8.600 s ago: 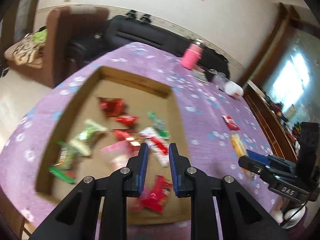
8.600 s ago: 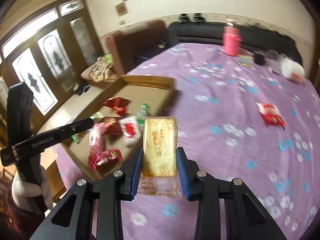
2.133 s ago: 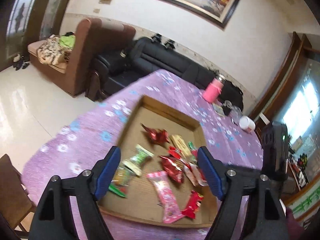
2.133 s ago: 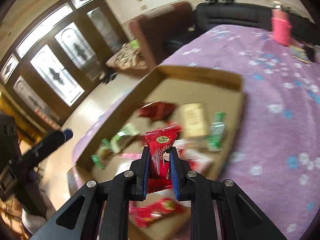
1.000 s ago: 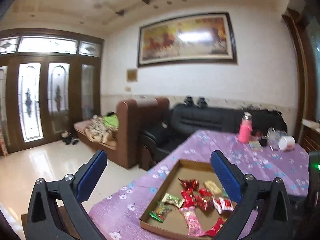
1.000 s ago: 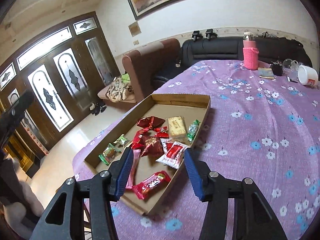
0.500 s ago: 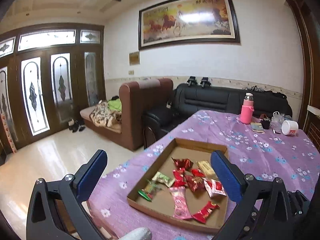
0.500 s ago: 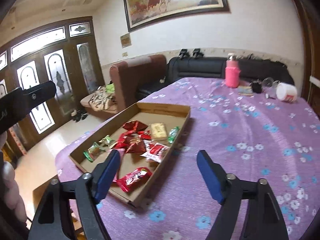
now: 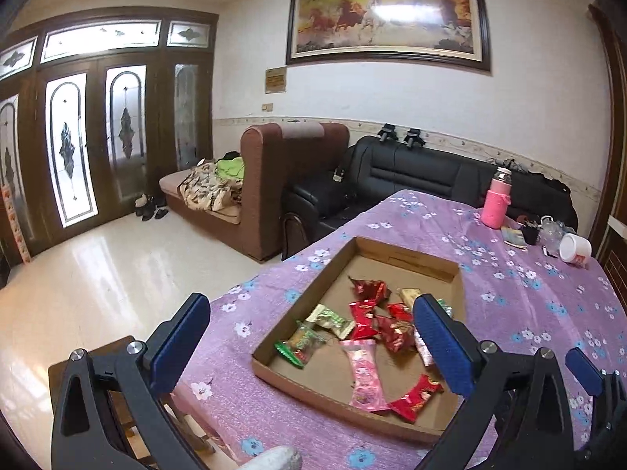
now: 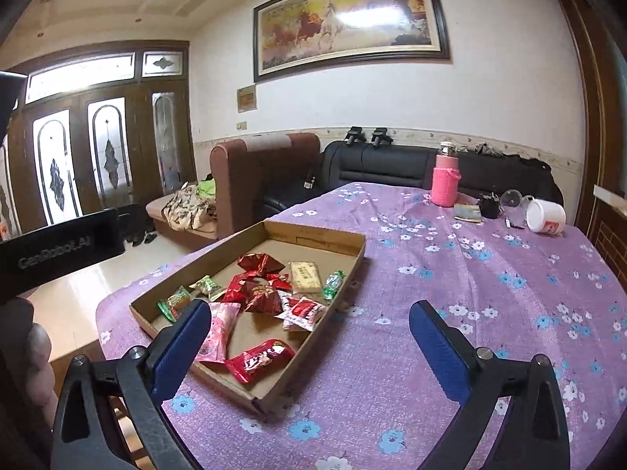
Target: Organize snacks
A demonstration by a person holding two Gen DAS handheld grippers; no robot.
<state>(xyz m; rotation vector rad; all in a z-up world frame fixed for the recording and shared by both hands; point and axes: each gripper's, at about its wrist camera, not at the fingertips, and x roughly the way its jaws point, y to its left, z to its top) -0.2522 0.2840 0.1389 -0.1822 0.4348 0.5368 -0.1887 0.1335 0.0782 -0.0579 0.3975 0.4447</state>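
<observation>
A shallow cardboard box (image 9: 407, 252) lies on the purple flowered tablecloth (image 9: 521, 290) and holds several snack packets: red ones (image 9: 395, 331), a pink one (image 9: 366, 376), green ones (image 9: 299, 342) and a tan biscuit bar (image 10: 305, 272). The box also shows in the right wrist view (image 10: 313, 233). My left gripper (image 9: 311, 337) is wide open and empty, held back above the box's near corner. My right gripper (image 10: 309, 337) is wide open and empty, back from the box's near right side.
A pink bottle (image 10: 444, 182), a white cup (image 10: 546, 216) on its side and small items stand at the table's far end. A brown sofa (image 9: 274, 180) and a black sofa (image 9: 411, 174) lie beyond. A chair (image 9: 113, 356) stands at the near left edge.
Both grippers have drawn back and up from the box, and the right one has opened wider over the last second. The red packet the right gripper held earlier now lies in the box.
</observation>
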